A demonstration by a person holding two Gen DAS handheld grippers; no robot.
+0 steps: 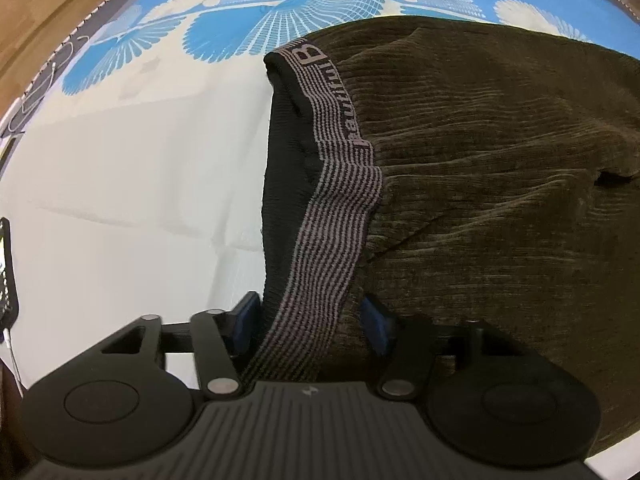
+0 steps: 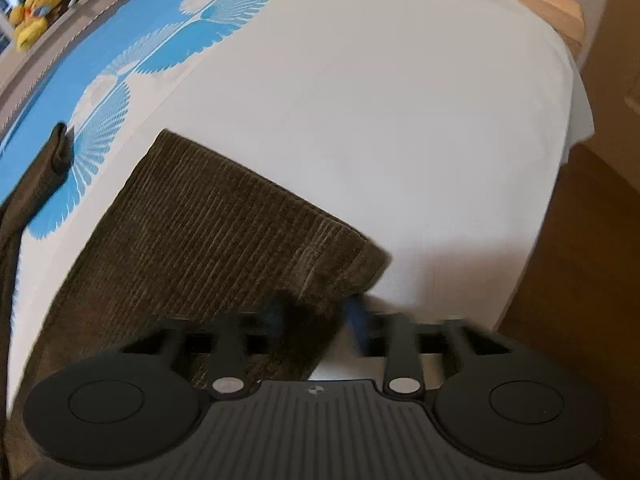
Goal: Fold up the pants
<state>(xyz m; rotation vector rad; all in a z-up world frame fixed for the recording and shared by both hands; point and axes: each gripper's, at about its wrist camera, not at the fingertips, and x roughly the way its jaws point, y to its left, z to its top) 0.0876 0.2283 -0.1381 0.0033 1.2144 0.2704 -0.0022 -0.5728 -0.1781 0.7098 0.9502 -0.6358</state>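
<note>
Dark olive corduroy pants [image 1: 500, 168] lie spread on the bed at the right of the left wrist view. Their striped elastic waistband [image 1: 340, 184] runs down between the blue pads [image 1: 246, 316] of my left gripper [image 1: 310, 320], which is shut on it. In the blurred right wrist view a pant leg [image 2: 224, 224] stretches across the sheet to its hem. My right gripper [image 2: 316, 318] is shut on the near corner of that hem, and fabric fills the gap between its blue fingers [image 2: 356, 320]. The other leg [image 2: 36, 184] hangs along the left edge.
The bed sheet [image 2: 380, 120] is white with a blue fan pattern [image 1: 240, 20]. A wooden bed edge [image 2: 560, 4] and brown floor [image 2: 580, 280] lie to the right. A yellow plush toy [image 2: 32, 16] sits far left. A dark device [image 1: 6, 268] rests at the sheet's left edge.
</note>
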